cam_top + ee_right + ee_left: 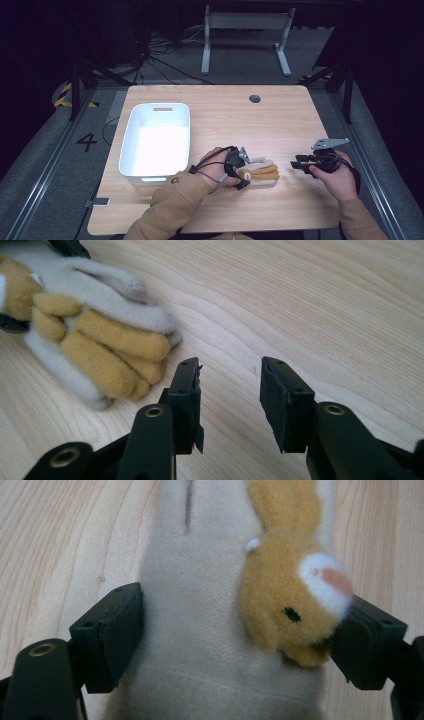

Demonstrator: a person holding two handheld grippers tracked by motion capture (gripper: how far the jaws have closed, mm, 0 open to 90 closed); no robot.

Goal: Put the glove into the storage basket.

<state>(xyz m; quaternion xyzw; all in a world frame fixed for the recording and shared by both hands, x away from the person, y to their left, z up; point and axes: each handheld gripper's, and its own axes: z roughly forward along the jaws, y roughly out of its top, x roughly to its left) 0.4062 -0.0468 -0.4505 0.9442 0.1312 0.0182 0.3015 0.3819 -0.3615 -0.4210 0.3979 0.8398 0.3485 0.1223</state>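
Left gripper (235, 640): your jaws straddle the beige fleece glove with tan plush animal (210, 630), pads touching its sides.
Right gripper (230, 390): your jaws spread, holding nothing, near the glove's fingers.

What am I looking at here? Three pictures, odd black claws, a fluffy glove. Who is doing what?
A person sits at a wooden table with a hand-held gripper in each hand. The high view looks down from above; the other two come from cameras riding on the grippers. On the table lie a white bin and a plush glove with a yellow animal on it. The left gripper has its jaws either side of the glove, at its edges. The right gripper is open, with only bare table between its jaws, beside the glove.
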